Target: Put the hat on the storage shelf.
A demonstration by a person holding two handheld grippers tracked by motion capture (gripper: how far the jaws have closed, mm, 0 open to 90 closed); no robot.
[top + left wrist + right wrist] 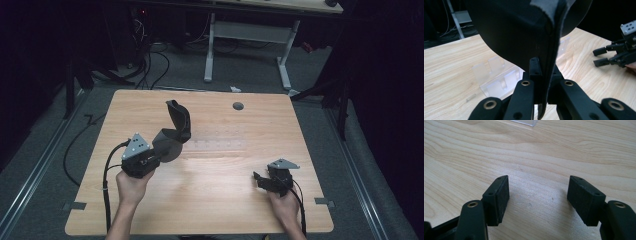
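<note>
A dark grey soft case point(175, 132) with an open curved flap is held up off the wooden table point(215, 210) at the left of centre. My left gripper point(156, 159) is shut on its thin lower edge; in the left gripper view the case point(519, 30) rises large above the closed jaws of that gripper point(544, 72). My right gripper point(257, 180) rests low near the table's front right and stands open, with bare wood between its pads point(499, 195). Off to the right of the left gripper view, the right gripper point(600, 56) is apart from the case.
A clear plastic stand point(496, 77) with several slots sits on the table just beyond the case, faint in the high view point(220, 145). A round cable hole point(238, 106) lies near the far edge. A white-legged desk point(250, 30) and cables stand beyond the table.
</note>
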